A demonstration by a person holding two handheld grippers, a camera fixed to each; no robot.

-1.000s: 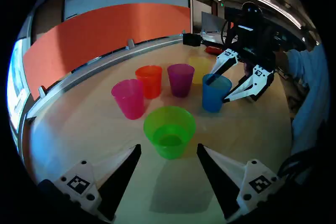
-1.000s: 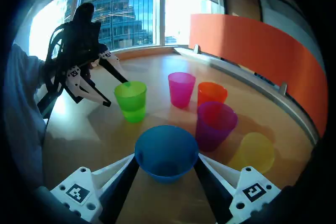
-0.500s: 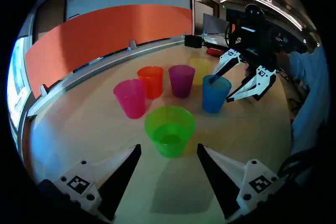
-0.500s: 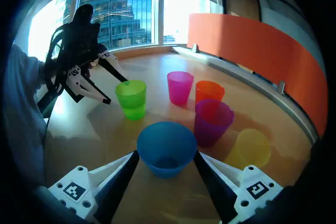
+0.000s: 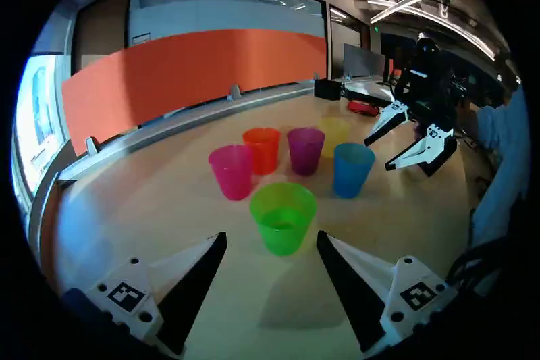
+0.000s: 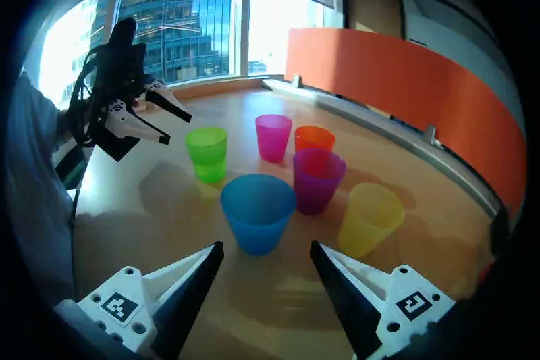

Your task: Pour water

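Showing: six coloured plastic cups clustered upright on a wooden table (image 5: 135, 225), with both grippers clear of them.
Left gripper (image 6: 178, 129): fingers spread wide and holding nothing. The green cup (image 5: 283, 218) stands at lower centre of the left gripper view, just ahead of the tips and untouched.
Right gripper (image 5: 378, 155): fingers also wide and empty. The blue cup (image 6: 258, 211) sits at centre of the right gripper view, just beyond the tips.
Water: the green cup's lower part looks darker, probably liquid. The blue cup's contents cannot be told.
Neighbours: the purple cup (image 6: 318, 179) is just beside the blue one, the pink cup (image 6: 273, 137) and orange cup (image 6: 314, 138) are behind, and the yellow cup (image 6: 370, 218) is at right.
Risk, crowding: a finger closing round the blue cup could nudge the purple one over, since the gap looks slim.
Risk, squeeze: the thin walls may buckle under a hard grip and slop water out.
Risk, aim: a fast or off-centre tilt could send the stream past the receiving rim onto the table.
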